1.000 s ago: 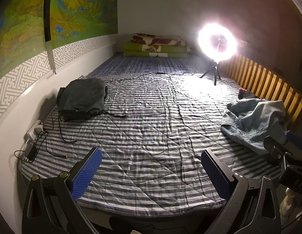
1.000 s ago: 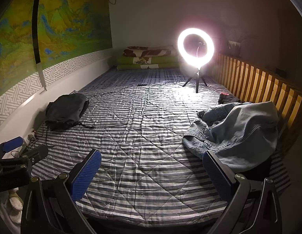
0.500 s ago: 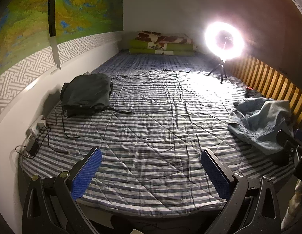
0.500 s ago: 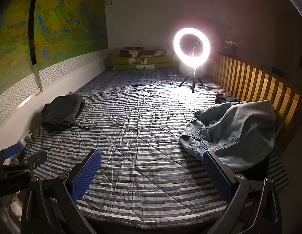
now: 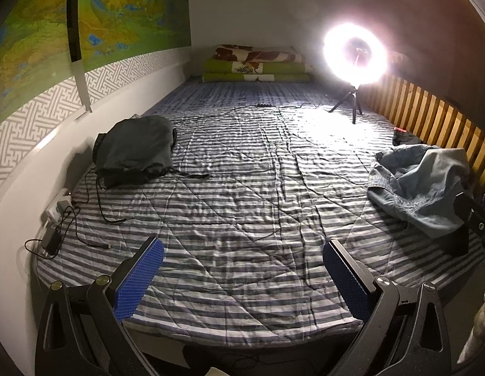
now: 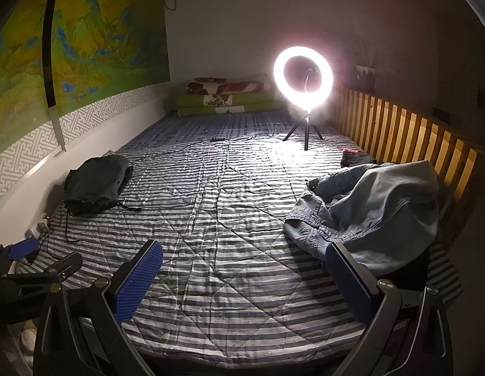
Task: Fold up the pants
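Left wall: map (image 5: 95,22) is hanging above a patterned border (image 5: 29,125). Below it, a power strip (image 5: 59,208) and charger (image 5: 51,244) are sitting at the bed (image 5: 242,188) edge, cables trailing onto the striped quilt.

Dark folded garment (image 5: 134,150) is lying on the quilt near the left wall, a cord running out from it to the right.

Left hand-held gripper (image 5: 242,277) is hovering over the near edge of the bed, blue pads (image 5: 139,279) wide apart, nothing between them. It's also showing at the left edge of the right wrist view (image 6: 38,263), too little in frame there to read its state.

Middle of the bed is just creased quilt. Far end: green and brown bedding (image 5: 255,65) is stacked against the back wall.

Ring light (image 6: 303,76) is glowing on a small tripod standing on the quilt, right of centre, its cable running left across the bed.

Right hand-held gripper (image 6: 244,277) is also hovering at the near edge, pads spread, gripping nothing. Its right finger is overlapping the jeans in frame; can't tell if it's touching them.

Jeans (image 6: 371,206) are lying crumpled in a heap on the right side of the bed, against the wooden slat rail (image 6: 408,134). A small dark item with a red top (image 6: 352,155) is sitting just behind them.
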Action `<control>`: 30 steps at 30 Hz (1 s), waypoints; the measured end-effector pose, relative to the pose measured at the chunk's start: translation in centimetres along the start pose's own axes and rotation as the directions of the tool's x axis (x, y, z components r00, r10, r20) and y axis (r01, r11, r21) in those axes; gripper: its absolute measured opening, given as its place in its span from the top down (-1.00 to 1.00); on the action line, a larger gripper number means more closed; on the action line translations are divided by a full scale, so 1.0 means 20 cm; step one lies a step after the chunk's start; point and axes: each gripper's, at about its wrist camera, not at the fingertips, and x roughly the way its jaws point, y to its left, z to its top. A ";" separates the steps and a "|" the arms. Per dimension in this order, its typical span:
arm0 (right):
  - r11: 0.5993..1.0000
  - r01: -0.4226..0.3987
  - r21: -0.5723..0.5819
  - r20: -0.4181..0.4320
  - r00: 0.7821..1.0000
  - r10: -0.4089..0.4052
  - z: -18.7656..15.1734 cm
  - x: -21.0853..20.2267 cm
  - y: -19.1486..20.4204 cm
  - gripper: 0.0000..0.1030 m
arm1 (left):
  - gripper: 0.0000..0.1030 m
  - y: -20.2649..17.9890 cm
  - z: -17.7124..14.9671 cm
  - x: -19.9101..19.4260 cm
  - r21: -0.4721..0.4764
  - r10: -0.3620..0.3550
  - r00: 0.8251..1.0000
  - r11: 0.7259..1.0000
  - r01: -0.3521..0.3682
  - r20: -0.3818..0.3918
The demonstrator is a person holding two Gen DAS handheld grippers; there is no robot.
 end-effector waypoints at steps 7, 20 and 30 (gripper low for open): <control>1.000 0.010 -0.001 0.007 1.000 -0.010 0.00 -0.01 0.00 -0.99 | -1.00 0.03 0.00 0.04 -0.023 -0.012 1.000 1.000 0.011 -0.026; 1.000 0.021 -0.013 0.006 1.000 -0.021 -0.01 0.01 0.01 -0.99 | -0.88 0.02 -0.05 0.10 -0.027 -0.032 0.998 0.999 0.031 -0.052; 1.000 -0.006 -0.013 -0.015 1.000 0.006 -0.02 0.06 0.00 -0.99 | -0.88 0.09 -0.05 0.12 -0.112 -0.046 0.998 0.993 0.041 -0.046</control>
